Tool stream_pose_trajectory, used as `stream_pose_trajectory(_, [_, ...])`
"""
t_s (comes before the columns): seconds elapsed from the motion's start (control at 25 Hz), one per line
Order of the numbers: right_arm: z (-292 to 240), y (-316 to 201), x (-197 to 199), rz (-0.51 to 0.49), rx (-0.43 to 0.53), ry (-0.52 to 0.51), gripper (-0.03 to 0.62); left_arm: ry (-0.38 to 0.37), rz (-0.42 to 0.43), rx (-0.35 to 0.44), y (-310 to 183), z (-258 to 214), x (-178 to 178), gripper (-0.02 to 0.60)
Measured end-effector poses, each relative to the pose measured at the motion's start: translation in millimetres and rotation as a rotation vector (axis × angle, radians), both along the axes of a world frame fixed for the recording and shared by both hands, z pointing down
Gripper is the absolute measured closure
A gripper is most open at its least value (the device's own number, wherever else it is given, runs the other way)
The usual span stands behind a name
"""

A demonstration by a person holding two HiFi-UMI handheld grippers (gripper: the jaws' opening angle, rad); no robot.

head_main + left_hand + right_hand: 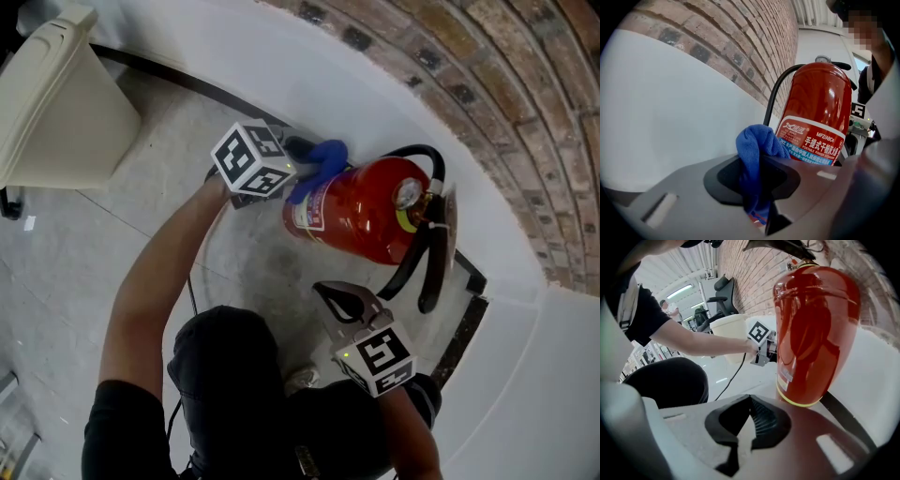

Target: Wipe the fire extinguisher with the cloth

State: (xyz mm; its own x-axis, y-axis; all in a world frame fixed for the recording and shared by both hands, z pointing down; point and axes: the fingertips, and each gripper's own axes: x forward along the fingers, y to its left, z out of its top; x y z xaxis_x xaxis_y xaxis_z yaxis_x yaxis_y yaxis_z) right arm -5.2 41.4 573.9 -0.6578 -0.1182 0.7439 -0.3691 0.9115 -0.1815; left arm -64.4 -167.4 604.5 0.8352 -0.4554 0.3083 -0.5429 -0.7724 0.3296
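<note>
Left gripper (298, 167) is clamped tight on the blue cloth (321, 161), and the wad sits at the lower body of the fire extinguisher (366, 211), right by its label (309, 214). It looks to be touching.

Right gripper (330, 294) hangs on the person's side of the extinguisher, jaws closed on nothing and clear of it.

For a good pass, I'd sweep around the curve with the cloth leading and the hard jaw tips off the paint.

That shell is glossy red metal, round with a domed shoulder. The cloth is soft, fuzzy and bunched. A black hose (424, 272) loops off the extinguisher's top.
</note>
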Motion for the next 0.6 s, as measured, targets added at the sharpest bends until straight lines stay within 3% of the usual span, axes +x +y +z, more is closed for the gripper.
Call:
stream_pose_trajectory(0.28, [7.9, -6.7, -21.4, -0.013, 0.006, -0.009, 0.591, 0.007, -0.027, -0.02, 12.5, 7.6, -14.5, 0.502])
stream_pose_trajectory(0.6, [33.5, -10.6, -52.7, -0.055, 0.041, 0.065, 0.591, 0.062, -0.109, -0.039, 21.1, 25.4, -30.1, 0.502])
